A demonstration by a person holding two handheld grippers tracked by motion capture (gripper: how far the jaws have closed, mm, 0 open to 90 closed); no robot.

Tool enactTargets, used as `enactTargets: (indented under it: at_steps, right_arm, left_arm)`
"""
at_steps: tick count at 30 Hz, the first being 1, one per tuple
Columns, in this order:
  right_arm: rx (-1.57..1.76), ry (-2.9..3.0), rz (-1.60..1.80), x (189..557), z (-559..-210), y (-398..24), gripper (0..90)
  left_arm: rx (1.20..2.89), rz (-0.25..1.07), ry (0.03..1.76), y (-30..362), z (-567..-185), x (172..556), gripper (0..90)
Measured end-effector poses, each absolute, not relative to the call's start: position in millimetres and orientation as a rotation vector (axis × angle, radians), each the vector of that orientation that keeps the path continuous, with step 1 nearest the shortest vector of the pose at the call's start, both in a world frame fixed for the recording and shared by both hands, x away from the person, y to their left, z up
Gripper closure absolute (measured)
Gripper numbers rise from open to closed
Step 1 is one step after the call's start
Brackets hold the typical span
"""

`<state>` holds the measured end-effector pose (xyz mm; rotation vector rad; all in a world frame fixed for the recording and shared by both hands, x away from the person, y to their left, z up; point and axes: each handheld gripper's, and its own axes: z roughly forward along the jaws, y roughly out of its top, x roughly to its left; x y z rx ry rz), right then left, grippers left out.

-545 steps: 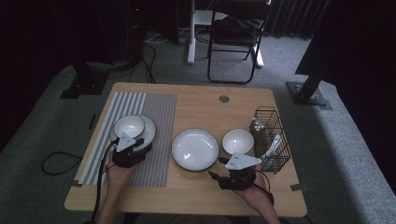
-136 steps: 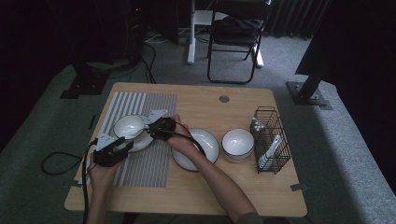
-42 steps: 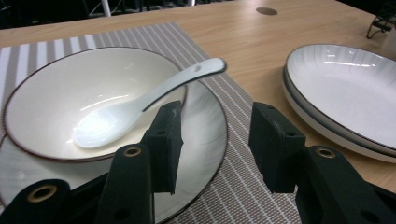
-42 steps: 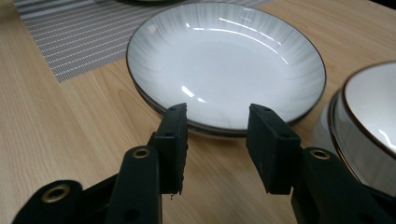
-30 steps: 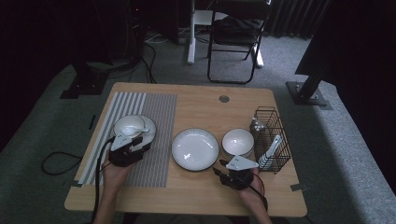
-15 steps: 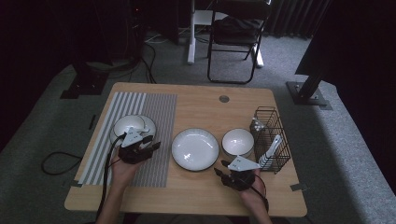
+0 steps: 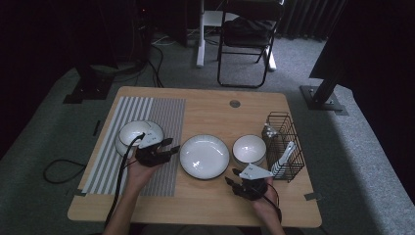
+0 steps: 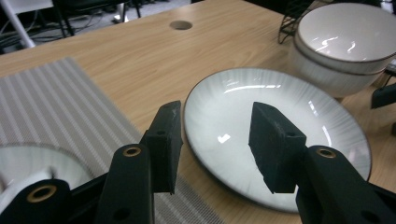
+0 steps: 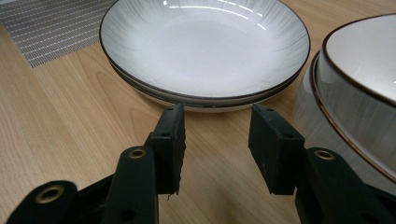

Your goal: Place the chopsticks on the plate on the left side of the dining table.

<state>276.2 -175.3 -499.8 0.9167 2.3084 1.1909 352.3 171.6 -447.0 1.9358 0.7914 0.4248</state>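
Observation:
A white plate (image 7: 204, 155) with a dark rim lies at the table's middle; in the right gripper view the plate (image 9: 205, 46) looks like two stacked. A white bowl (image 7: 249, 148) stands to its right. Another white bowl (image 7: 137, 134) sits on the striped mat (image 7: 161, 112). My left gripper (image 7: 172, 147) is open and empty, its jaws pointing at the plate's left rim (image 8: 196, 140) from just above the mat edge. My right gripper (image 7: 232, 176) is open and empty near the front edge, with its jaws a short way from the plate and the bowl (image 9: 359, 93) beside them.
A black wire basket (image 7: 284, 147) with white utensils stands at the right of the table. A round cable hole (image 7: 235, 104) is at the back. A folding chair (image 7: 244, 39) stands behind the table. A cable (image 7: 122, 171) trails from the left gripper.
My left gripper has moved right, from beside the bowl on the mat to the plate's left rim. The right gripper has stayed where it was.

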Motion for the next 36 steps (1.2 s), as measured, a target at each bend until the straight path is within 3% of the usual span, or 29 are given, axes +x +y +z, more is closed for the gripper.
enactTargets:
  at_steps: [20,36]
  right_arm:
    - [0.962,2.337,1.158,273,-507,-178,51.9]
    - [0.972,2.348,1.146,273,-513,-177,50.0]
  left_arm:
    - [1.977,0.282,0.635,115,-423,383,55.4]
    - [1.988,0.278,0.538,73,-400,398,56.0]
